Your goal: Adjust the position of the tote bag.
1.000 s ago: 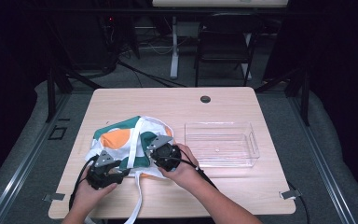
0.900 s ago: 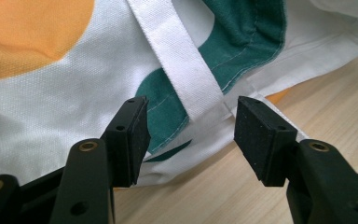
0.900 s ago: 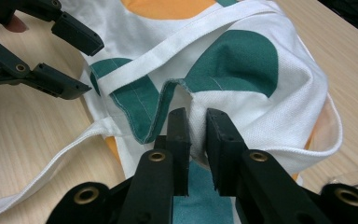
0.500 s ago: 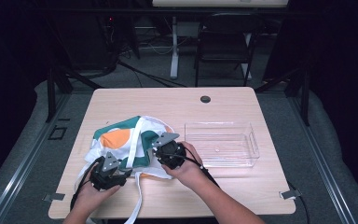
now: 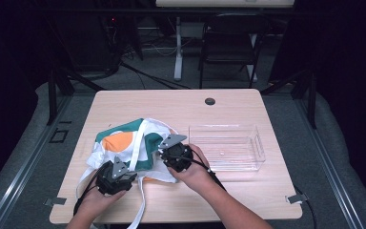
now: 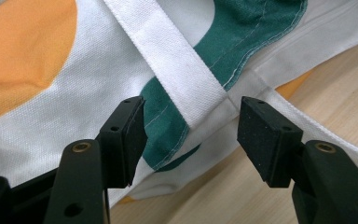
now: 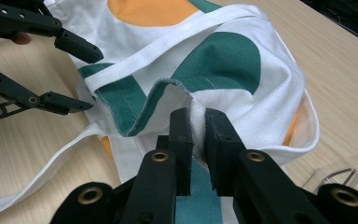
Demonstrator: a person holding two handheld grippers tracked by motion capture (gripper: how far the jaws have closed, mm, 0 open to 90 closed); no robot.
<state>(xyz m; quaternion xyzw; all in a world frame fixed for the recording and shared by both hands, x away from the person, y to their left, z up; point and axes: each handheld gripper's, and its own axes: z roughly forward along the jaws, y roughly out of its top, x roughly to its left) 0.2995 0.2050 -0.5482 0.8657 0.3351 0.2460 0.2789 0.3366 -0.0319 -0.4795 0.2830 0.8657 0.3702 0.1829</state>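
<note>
- The tote bag (image 5: 133, 145) lay crumpled on the near-left part of the wooden table (image 5: 181, 107), white canvas with green and orange patches, one long strap (image 5: 140, 210) trailing toward the table's front edge.
- Right gripper (image 7: 196, 122) had the goods: its jaws were pinched tight on a fold of the bag's white cloth, lifting the rim into a ridge.
- Left gripper (image 6: 191, 133) was lined up but not committed: jaws wide apart, straddling the spot where a white strap (image 6: 168, 56) is stitched to the bag's edge, cloth between the pads (image 6: 130, 135) yet unclamped.
- The clear plastic bin (image 5: 226, 148) sat empty just to the right of the bag, close beside the right hand (image 5: 195, 174).
- Judging by that, this was early going: one hold secured, the second grip not yet made, the bag unfolded and untidy, and nothing in the bin. Most of the work looked to be ahead.
</note>
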